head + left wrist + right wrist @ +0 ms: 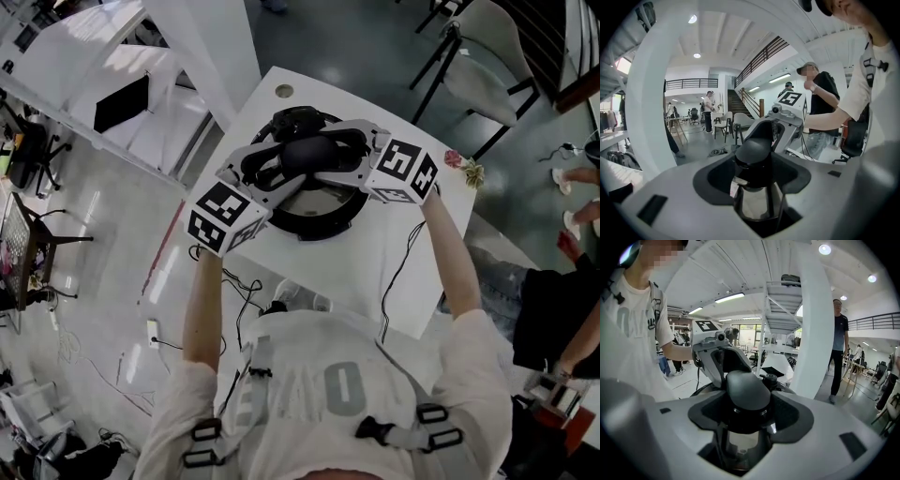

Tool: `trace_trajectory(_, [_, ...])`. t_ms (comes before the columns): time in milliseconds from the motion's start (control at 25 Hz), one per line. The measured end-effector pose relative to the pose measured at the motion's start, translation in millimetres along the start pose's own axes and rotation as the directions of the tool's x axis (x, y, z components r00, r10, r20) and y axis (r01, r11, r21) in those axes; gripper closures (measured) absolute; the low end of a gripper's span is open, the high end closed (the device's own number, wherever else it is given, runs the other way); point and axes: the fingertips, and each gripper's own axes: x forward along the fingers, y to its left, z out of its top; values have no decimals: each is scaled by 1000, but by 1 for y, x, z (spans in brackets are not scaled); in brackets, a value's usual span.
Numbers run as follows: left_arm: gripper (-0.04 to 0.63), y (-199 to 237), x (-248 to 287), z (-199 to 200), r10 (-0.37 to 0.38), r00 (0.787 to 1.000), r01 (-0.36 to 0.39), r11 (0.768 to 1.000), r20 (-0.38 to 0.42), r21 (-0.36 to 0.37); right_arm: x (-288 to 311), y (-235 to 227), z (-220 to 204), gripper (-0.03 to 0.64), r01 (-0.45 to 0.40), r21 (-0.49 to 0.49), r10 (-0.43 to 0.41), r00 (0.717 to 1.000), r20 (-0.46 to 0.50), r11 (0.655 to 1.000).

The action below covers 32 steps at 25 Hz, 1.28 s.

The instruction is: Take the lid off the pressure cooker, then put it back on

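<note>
The pressure cooker (316,221) stands on a white table (394,272), lid on, with a black lid handle (309,154) on top. Both grippers reach over it from opposite sides. My left gripper (325,159) comes in from the lower left and my right gripper (295,161) from the right. In the left gripper view the handle (752,149) fills the gap between the dark pads of the left gripper (753,165), with the glass lid (754,206) below. The right gripper view shows the handle (747,389) wedged in the right gripper (747,416) the same way.
A small flower-like object (466,169) lies near the table's right edge. A cable (398,267) runs off the front of the table. A chair (483,70) stands behind, a white bench (141,84) to the left, and a seated person (553,309) to the right.
</note>
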Motion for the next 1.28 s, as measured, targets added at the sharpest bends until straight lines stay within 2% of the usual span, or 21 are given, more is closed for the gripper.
trace_trajectory(280, [350,0,-2,1,-34,999,34,999,-3,4,0,1,3,318,23,7,-23,1000,-15,1000])
trace_trajectory(480, [348,1,-2,2,-120,993,121,992,-16,27,0,1,5,318,74,18,-74,997,-26,997])
trace_trajectory(800, [348,0,1,3,-263,964,266,961,-36,78,-3,1,4,319,197,54,-194,979,-56,979])
trace_trajectory(1000, [347,0,3,3,-310,948,317,942,-77,113,-6,0,2,325,285,62,-281,957,-77,956])
trace_trajectory(1120, [347,0,3,3,-284,956,291,951,-75,104,-6,1,1,326,257,36,-255,965,-62,966])
trace_trajectory(1280, [347,-1,1,2,-216,974,221,973,-69,71,-8,3,0,345,130,-27,-132,987,-88,991])
